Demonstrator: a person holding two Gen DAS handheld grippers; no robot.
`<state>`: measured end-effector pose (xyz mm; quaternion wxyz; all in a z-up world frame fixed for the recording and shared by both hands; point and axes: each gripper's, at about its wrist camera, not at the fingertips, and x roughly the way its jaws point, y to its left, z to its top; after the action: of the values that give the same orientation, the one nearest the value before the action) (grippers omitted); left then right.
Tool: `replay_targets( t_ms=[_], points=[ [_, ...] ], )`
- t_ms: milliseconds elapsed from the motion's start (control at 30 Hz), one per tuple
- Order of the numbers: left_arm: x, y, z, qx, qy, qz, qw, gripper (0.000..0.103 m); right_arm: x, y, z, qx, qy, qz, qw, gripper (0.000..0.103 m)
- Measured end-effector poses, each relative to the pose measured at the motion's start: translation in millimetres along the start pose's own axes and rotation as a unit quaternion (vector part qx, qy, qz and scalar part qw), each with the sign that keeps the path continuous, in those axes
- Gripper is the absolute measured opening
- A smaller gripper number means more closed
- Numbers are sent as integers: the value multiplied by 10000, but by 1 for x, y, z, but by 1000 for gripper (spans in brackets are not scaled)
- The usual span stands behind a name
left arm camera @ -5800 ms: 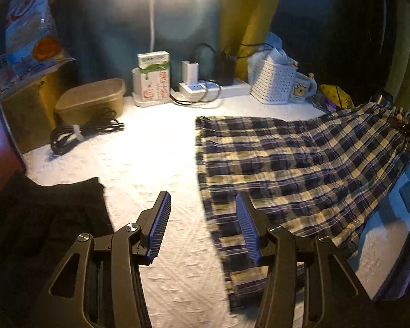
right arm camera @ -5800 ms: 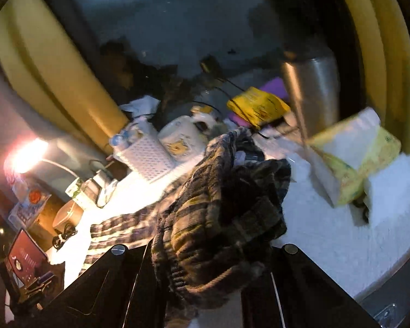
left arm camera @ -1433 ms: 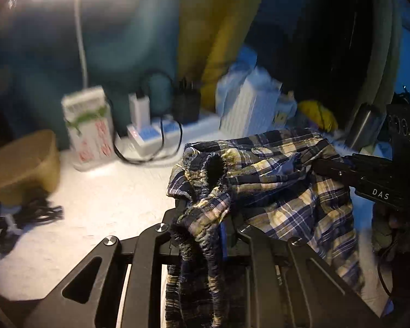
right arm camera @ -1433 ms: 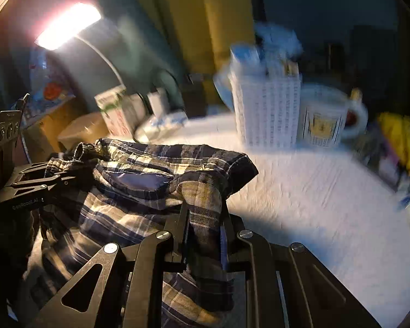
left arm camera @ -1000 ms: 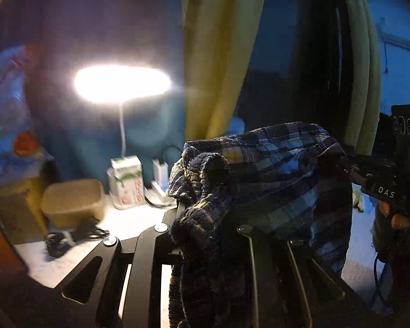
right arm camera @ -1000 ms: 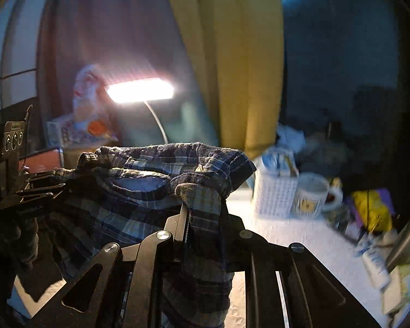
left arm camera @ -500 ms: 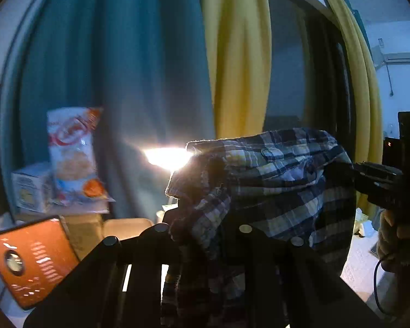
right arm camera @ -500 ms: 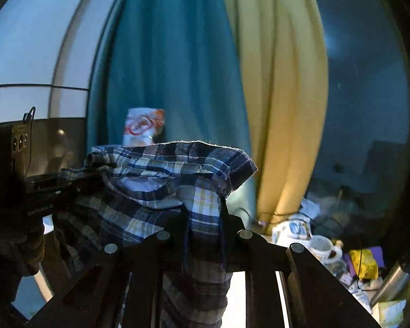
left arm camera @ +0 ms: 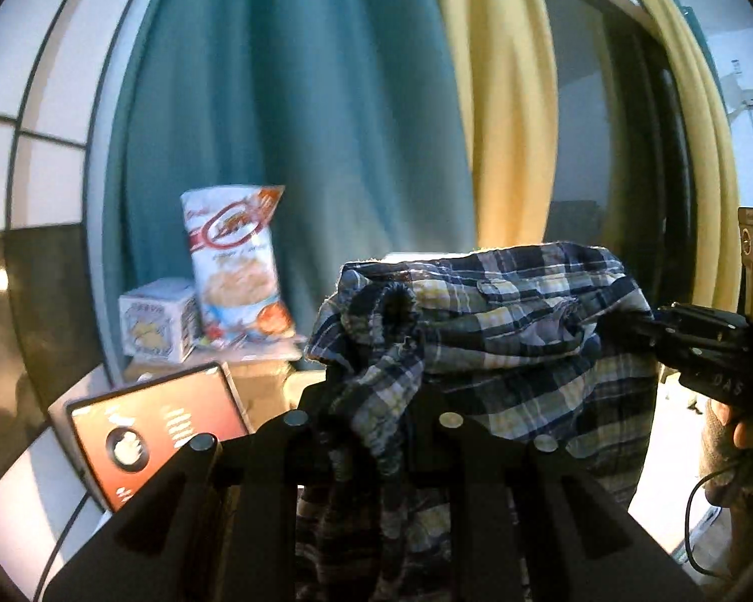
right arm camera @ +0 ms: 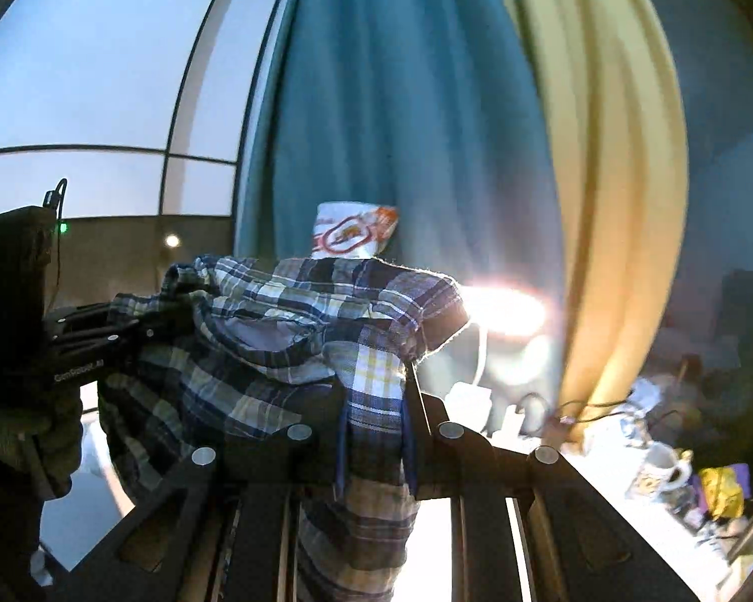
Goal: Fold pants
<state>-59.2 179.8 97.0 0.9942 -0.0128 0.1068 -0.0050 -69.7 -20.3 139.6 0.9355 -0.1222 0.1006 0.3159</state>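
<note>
The blue, white and yellow plaid pants [left arm camera: 502, 331] hang in the air, stretched between both grippers. My left gripper [left arm camera: 371, 426] is shut on a bunched end of the waistband, and the cloth hides its fingertips. My right gripper [right arm camera: 371, 431] is shut on the other end of the pants [right arm camera: 276, 321], which drape down over its jaws. In the left wrist view the right gripper [left arm camera: 698, 346] shows at the right edge. In the right wrist view the left gripper [right arm camera: 85, 336] shows at the left.
A teal curtain [left arm camera: 286, 125] and a yellow curtain [left arm camera: 497, 100] hang behind. A snack bag [left arm camera: 236, 266], a box [left arm camera: 155, 321] and a lit phone screen [left arm camera: 150, 431] are at the left. A lamp [right arm camera: 502, 306], a mug [right arm camera: 660, 471] and clutter are low right.
Both grippers have risen with the pants from just above the table to high in the air. Both views now tilt up towards the curtains and window. The grip is unchanged.
</note>
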Motion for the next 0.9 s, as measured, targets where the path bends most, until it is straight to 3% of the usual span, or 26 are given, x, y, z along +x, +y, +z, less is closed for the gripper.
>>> replay_targets(
  t_ms=[167,467,900],
  points=[
    [19,14,-20,9,396,100,9992,16,34,11,-18,69,378,76,9992,17],
    [94,40,-62,-167,1233,175,9921,16,119,-9,-59,438,1155,78,9923,17],
    [191,68,-118,-286,2288,363,9724,17,227,-44,-120,911,2114,240,9728,17]
  ],
)
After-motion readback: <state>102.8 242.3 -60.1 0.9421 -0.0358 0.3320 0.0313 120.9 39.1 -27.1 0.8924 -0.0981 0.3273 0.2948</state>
